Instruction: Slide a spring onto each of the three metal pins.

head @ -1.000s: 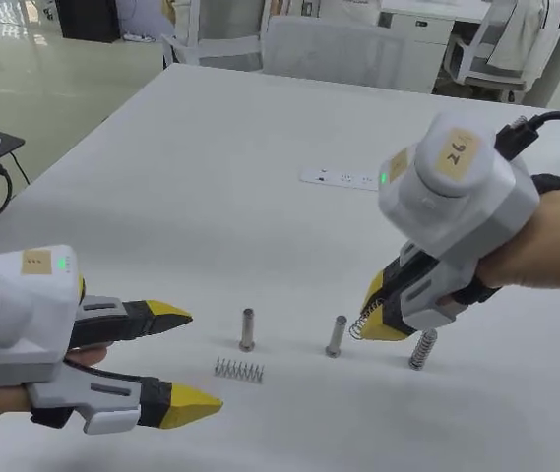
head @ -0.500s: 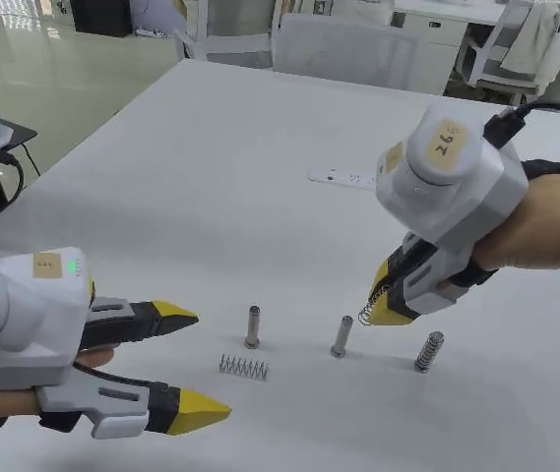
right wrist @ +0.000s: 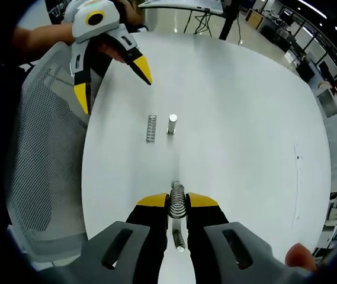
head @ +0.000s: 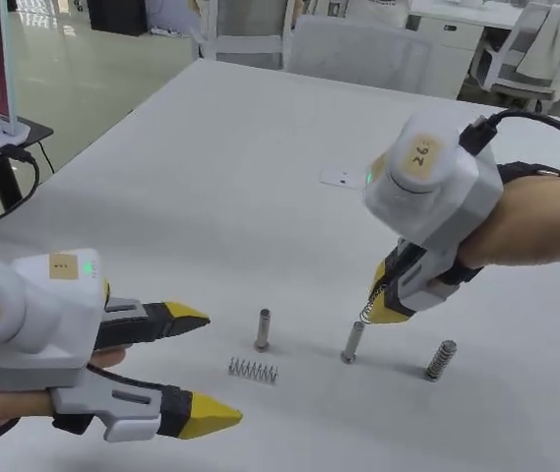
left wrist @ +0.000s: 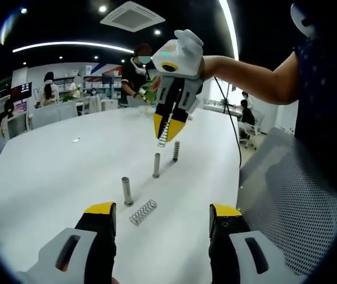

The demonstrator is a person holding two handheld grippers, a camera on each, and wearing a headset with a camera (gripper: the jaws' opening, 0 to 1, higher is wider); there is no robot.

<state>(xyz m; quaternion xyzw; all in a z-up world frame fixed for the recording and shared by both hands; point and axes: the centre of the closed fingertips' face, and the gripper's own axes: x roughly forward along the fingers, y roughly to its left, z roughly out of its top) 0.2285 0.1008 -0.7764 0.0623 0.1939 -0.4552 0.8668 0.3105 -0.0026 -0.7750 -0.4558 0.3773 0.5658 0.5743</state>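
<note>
Head view: thin grey coiled spring pinched in right gripper; left gripper, jaws apart.

"How's your light?"
"Bright and even from overhead. The long white ceiling light strips glare in your left gripper view."
"Shadows?"
"Faint, soft ones beside the short steel pins near the white matte table's near edge. Your head view is sharp; both gripper views bow strongly at the edges."

Three pins in row on table; loose spring before left pin; fitted spring on right pin.
</note>
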